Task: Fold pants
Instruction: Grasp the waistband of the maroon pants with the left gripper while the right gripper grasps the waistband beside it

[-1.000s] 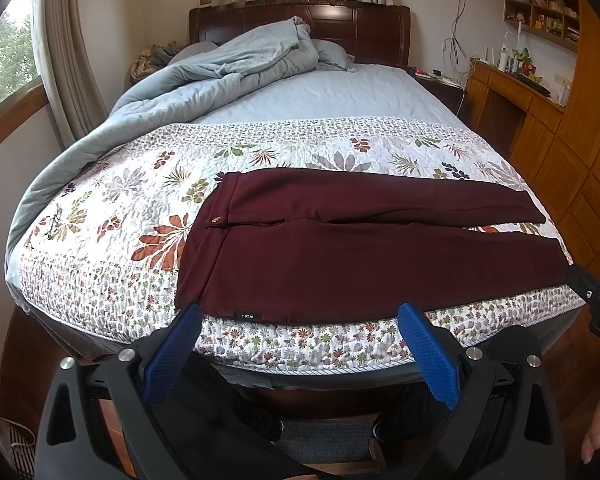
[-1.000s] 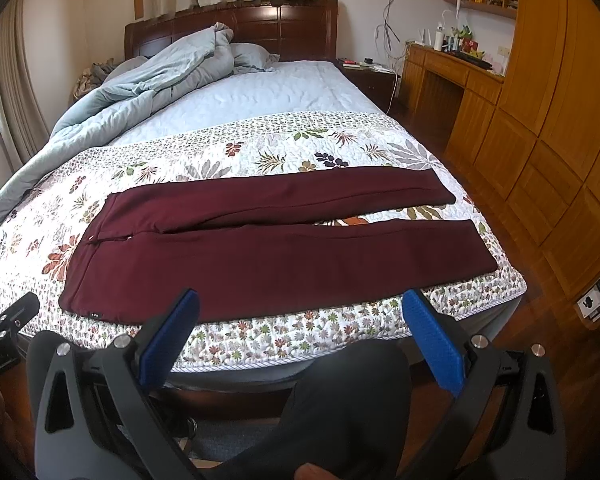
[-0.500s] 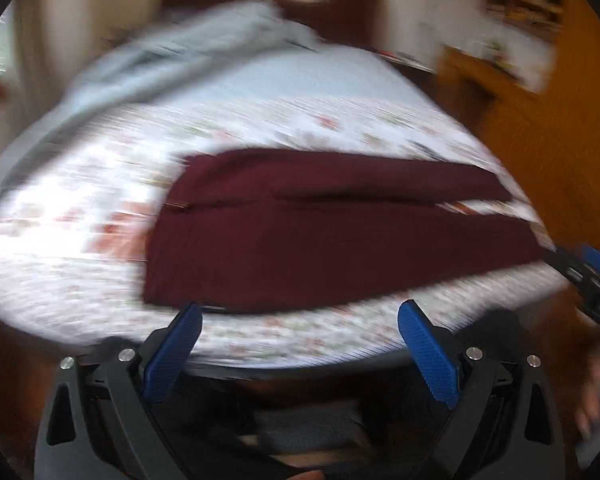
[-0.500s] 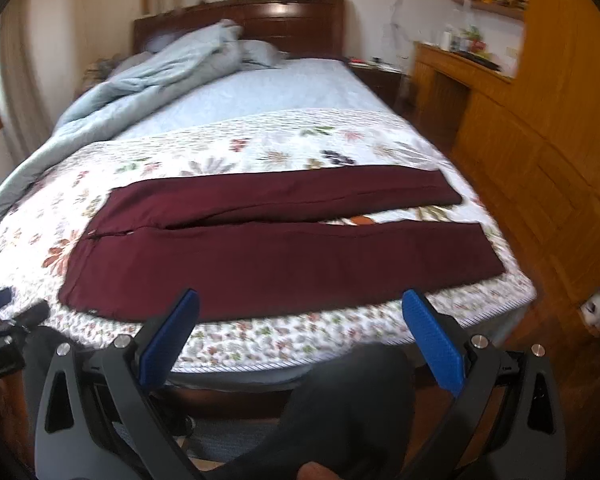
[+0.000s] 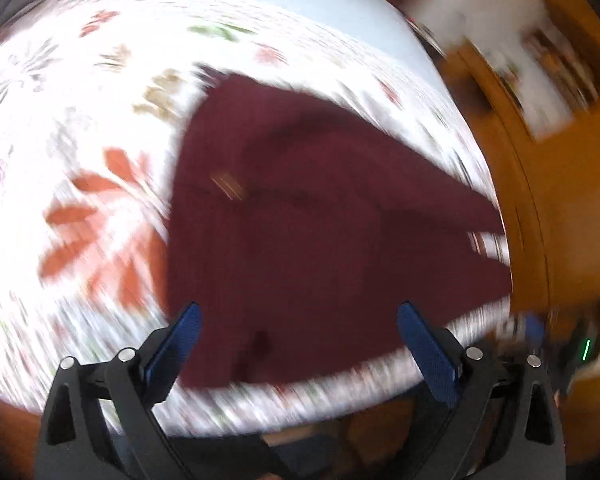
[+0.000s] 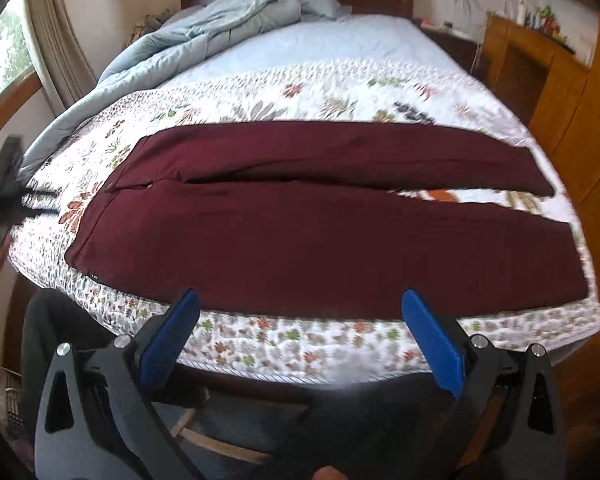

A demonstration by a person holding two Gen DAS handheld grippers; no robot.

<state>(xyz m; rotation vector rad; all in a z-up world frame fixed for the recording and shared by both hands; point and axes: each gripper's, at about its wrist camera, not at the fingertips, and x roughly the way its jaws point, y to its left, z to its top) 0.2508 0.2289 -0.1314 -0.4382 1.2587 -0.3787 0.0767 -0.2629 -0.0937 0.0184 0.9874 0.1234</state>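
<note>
Floral quilt (image 6: pixel 340 92) on your bed, maroon pants (image 6: pixel 324 232) flat, long axis left-right, waist left, legs right, your left gripper (image 5: pixel 298 316) and right gripper (image 6: pixel 300 312) jaws wide apart, empty

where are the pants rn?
In the right wrist view the maroon pants lie flat across the foot of the bed on the floral quilt, waistband to the left, near leg along the front edge, ahead of the open right claw.

a small label on the maroon pants (image 6: pixel 324 236) near the waistband is too tiny to read.
</note>
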